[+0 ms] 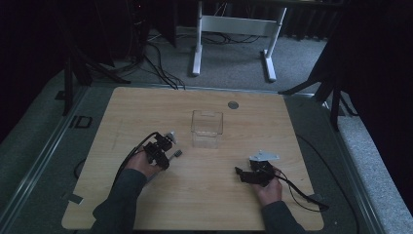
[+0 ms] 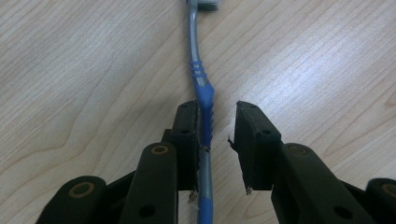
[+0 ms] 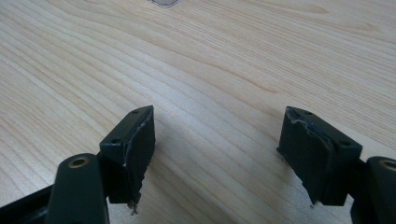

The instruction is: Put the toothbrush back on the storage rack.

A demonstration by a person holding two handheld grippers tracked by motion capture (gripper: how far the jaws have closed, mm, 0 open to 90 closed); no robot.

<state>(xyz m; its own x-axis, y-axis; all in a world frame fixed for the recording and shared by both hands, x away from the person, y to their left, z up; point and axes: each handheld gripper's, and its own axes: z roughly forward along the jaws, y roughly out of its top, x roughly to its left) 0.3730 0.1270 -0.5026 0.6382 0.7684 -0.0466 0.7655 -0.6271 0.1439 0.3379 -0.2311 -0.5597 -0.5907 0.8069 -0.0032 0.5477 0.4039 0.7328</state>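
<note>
A toothbrush [image 2: 201,88] with a blue and grey handle lies on the wooden table [image 2: 84,70], its pale head pointing away from me. My left gripper [image 2: 217,109] is open around the handle: the left jaw touches it, while the right jaw stands a short way off. In the high view the left gripper [image 1: 164,145] sits left of centre, with the toothbrush head [image 1: 177,153] poking out beside it. My right gripper [image 3: 217,116] is open over bare wood with nothing between its jaws. In the high view the right gripper [image 1: 241,172] points left at the front right.
A clear plastic box [image 1: 207,127] stands upright mid-table, beyond and between both grippers; its corner [image 3: 163,2] shows at the top of the right gripper view. A small grey disc [image 1: 233,104] sits in the tabletop behind it. White desk legs [image 1: 197,46] stand on the floor beyond.
</note>
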